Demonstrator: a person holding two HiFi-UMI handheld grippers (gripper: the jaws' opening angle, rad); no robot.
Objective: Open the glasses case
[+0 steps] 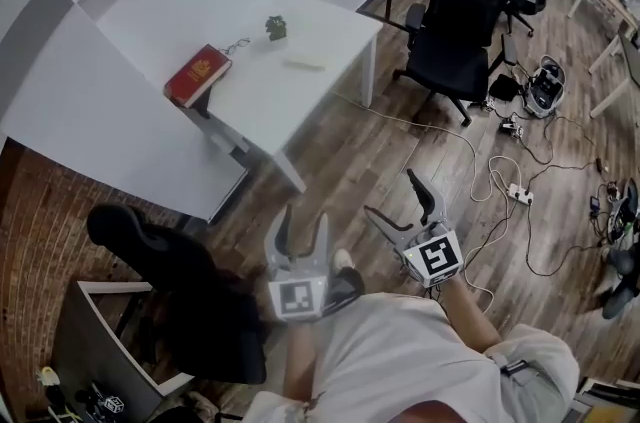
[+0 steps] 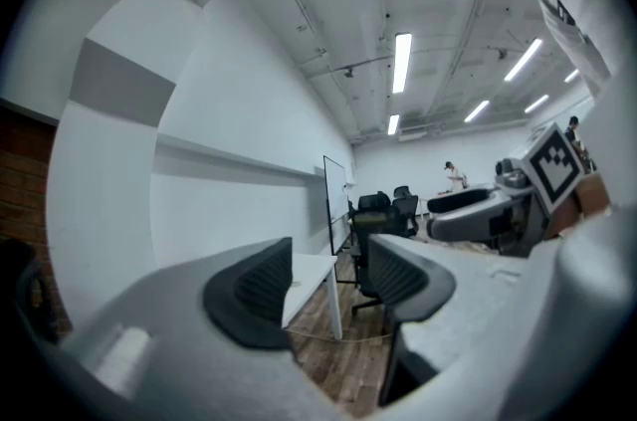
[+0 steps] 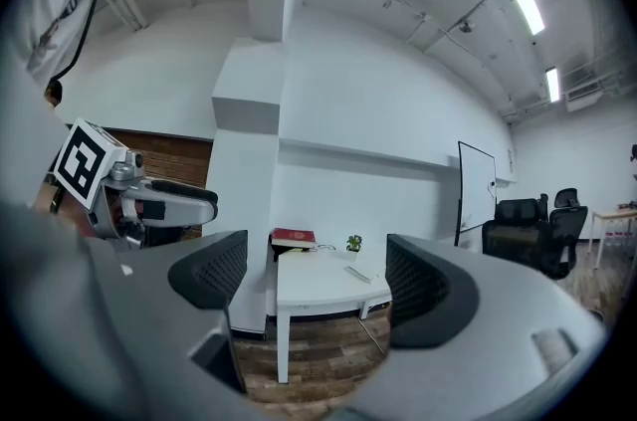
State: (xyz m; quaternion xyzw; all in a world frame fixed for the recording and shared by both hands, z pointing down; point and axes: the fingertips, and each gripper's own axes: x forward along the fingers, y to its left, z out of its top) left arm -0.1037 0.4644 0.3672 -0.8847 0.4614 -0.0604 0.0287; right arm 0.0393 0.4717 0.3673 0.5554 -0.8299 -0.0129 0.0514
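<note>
Empty, wide-open left gripper [image 1: 303,227] and right gripper [image 1: 393,195] (well apart from white table [image 1: 250,96] with, perhaps, glasses case [image 1: 305,62]).

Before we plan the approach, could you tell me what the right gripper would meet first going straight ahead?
Most likely the white table, which sits centred between the open jaws of the right gripper; nothing shows in between, though depth is unclear.

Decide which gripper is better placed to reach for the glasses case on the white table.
Right, probably: the right gripper is open and faces the glasses case squarely; the left gripper aims partly past the table.
</note>
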